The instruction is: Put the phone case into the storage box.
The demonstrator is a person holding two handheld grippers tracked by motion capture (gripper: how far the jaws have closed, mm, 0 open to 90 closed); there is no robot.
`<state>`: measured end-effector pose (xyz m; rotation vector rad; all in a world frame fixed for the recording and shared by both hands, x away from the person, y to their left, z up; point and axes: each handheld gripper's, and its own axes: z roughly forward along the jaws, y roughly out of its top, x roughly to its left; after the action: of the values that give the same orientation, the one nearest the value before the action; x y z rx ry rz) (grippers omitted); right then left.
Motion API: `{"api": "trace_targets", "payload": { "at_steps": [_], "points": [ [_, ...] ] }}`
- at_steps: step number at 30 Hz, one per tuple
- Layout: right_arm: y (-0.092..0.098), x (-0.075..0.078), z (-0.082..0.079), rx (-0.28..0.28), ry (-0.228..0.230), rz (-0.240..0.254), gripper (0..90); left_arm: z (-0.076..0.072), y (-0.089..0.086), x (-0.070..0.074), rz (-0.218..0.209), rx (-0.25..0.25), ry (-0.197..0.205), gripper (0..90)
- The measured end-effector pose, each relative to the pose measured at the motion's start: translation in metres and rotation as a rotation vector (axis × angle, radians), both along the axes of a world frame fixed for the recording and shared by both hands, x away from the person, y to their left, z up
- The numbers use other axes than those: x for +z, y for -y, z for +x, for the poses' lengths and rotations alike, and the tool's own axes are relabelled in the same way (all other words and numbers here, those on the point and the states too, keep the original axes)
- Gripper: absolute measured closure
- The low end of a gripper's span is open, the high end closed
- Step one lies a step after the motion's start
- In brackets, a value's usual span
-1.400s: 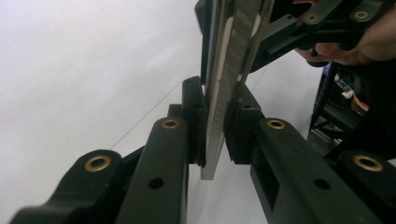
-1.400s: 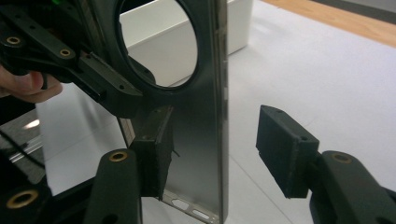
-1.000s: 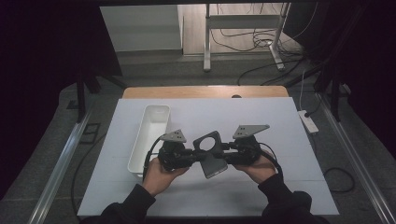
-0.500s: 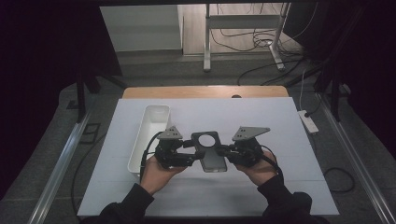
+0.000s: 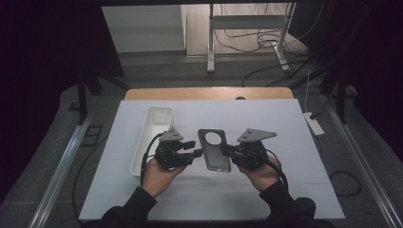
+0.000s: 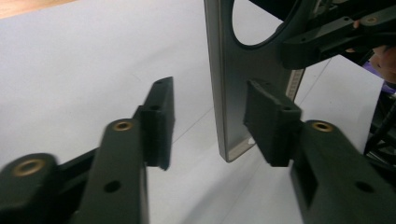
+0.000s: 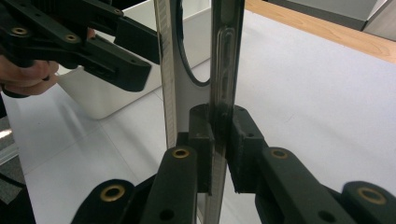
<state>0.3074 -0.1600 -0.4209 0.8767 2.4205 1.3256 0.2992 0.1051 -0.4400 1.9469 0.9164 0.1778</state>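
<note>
The right gripper (image 5: pixel 227 151) clamps its jaws on one long edge of the phone case (image 5: pixel 214 149), holding it above the bench (image 5: pixel 294 190). The left gripper (image 5: pixel 196 154) stands partly open at the opposite edge: its jaws have just been closing, the case edge lies just inside one jaw, and the other jaw stands apart from it. Judged from this, the one-sided hold is done; the second grip and any transfer toward the white tray (image 5: pixel 142 152) behind the left gripper remain.
</note>
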Motion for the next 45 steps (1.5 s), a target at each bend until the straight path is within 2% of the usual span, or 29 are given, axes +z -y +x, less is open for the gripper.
{"api": "trace_targets", "payload": {
  "at_steps": [2,4,11,18,22,26,29,30,31,32,39,45],
  "points": [
    [-0.001,0.0,0.0,-0.002,0.0,-0.002,81.4,0.0,0.0,-0.001,-0.003,0.0,-0.005,62.1],
    [-0.003,-0.001,-0.001,-0.005,-0.002,0.002,81.4,0.0,0.001,-0.001,-0.004,0.005,-0.011,64.1],
    [-0.006,-0.001,-0.003,-0.012,-0.008,0.011,81.3,0.0,0.003,-0.002,0.003,0.003,-0.02,81.4],
    [-0.009,-0.003,-0.005,-0.005,-0.021,0.017,81.1,0.001,0.004,-0.003,0.007,0.028,-0.018,81.7],
    [-0.013,-0.004,-0.008,0.008,-0.018,0.008,80.7,0.002,0.0,-0.003,-0.033,0.052,-0.042,86.8],
    [-0.017,-0.006,-0.008,0.056,-0.04,0.027,78.9,0.002,-0.001,-0.001,-0.031,0.077,-0.035,89.2],
    [-0.02,-0.007,-0.01,0.067,-0.026,0.015,70.9,0.001,0.001,-0.001,-0.01,0.092,-0.025,89.3],
    [-0.02,-0.007,-0.01,0.067,-0.026,0.015,70.9,0.001,0.001,0.0,-0.002,0.1,-0.025,89.3],
    [-0.02,-0.006,-0.01,0.073,-0.023,0.01,65.2,0.001,0.001,0.0,0.003,0.108,-0.024,89.3],
    [-0.02,-0.006,-0.01,0.073,-0.023,0.01,65.2,0.001,0.0,0.001,0.009,0.116,-0.023,89.3],
    [-0.01,-0.004,-0.008,0.054,-0.039,0.033,50.7,0.003,-0.006,0.004,-0.002,0.157,-0.025,89.3],
    [-0.001,-0.006,-0.007,0.048,-0.058,0.015,42.1,0.003,-0.009,0.007,-0.008,0.161,-0.017,89.2]
  ]
}}
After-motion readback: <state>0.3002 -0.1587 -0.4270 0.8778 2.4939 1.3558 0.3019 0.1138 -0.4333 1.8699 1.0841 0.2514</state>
